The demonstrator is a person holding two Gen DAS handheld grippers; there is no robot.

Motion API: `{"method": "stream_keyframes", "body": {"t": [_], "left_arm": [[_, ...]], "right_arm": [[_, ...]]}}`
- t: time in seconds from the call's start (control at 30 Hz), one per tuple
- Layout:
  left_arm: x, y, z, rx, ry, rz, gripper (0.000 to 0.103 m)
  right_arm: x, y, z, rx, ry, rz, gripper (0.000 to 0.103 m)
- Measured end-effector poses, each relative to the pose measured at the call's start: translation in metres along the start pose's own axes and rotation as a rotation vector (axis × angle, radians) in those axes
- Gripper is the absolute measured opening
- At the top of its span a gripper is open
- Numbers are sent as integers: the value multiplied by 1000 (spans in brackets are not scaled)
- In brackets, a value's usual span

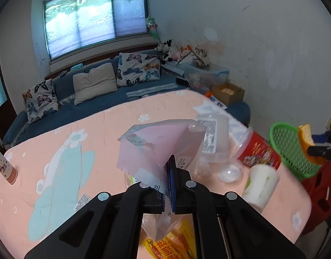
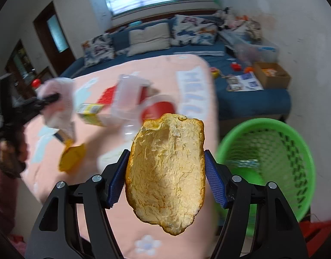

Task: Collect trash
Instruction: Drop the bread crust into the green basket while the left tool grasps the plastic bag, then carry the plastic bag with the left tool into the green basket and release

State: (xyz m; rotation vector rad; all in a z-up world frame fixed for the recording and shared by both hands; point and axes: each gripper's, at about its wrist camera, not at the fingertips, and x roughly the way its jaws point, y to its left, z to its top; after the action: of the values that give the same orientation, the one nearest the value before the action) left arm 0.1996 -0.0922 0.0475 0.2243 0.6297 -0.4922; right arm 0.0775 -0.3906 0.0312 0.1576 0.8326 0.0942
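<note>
My left gripper [image 1: 170, 165] is shut on a crumpled pink and clear plastic wrapper [image 1: 156, 144], held above the pink tablecloth [image 1: 79, 129]. In the right wrist view the left gripper [image 2: 55, 96] shows at the left, blurred, with the wrapper [image 2: 57, 108] in it. My right gripper [image 2: 165, 159] is shut on a large piece of orange fruit peel [image 2: 167, 172], its blue pads against both edges. A green mesh basket [image 2: 262, 122] stands just right of and below the peel. From the left wrist view the peel [image 1: 305, 138] hangs at the basket's [image 1: 284, 146] rim.
On the cloth lie a red snack cup [image 1: 258, 151] on its side, a clear plastic container [image 1: 215, 133], a white cup [image 1: 260, 185], a yellow packet [image 1: 171, 243] and a small patterned tub [image 1: 5, 168]. A blue sofa [image 1: 96, 105] lies beyond. A cardboard box [image 2: 271, 77] sits far right.
</note>
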Motion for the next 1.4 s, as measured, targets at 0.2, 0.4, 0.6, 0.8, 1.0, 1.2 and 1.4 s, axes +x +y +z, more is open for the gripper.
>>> {"method": "stream_keyframes", "body": {"t": [0.2,0.4,0.6,0.8,1.0,1.2,1.4], "left_arm": [[-11,-36,11,18,-12,-98,4],[-2,-83,19,50,2,-188,4],[13,-130,28,98,23,-261,4],[34,-179,35,149,57,-327,4],[58,-226,38,189,103,-400,4],[86,-263,42,221,151,-427,5],[102,-287,45,203,184,-488,12]], "right_arm": [[12,-57,-10,71,24,-155,67],[38,-106,-30,157,95,-202,70],[43,-129,-39,200,102,-210,78],[28,-142,-41,219,63,-202,82],[1,-143,-47,185,31,-233,83],[-21,-145,-60,183,6,-249,84],[-33,-147,-68,184,-6,-275,85]]}}
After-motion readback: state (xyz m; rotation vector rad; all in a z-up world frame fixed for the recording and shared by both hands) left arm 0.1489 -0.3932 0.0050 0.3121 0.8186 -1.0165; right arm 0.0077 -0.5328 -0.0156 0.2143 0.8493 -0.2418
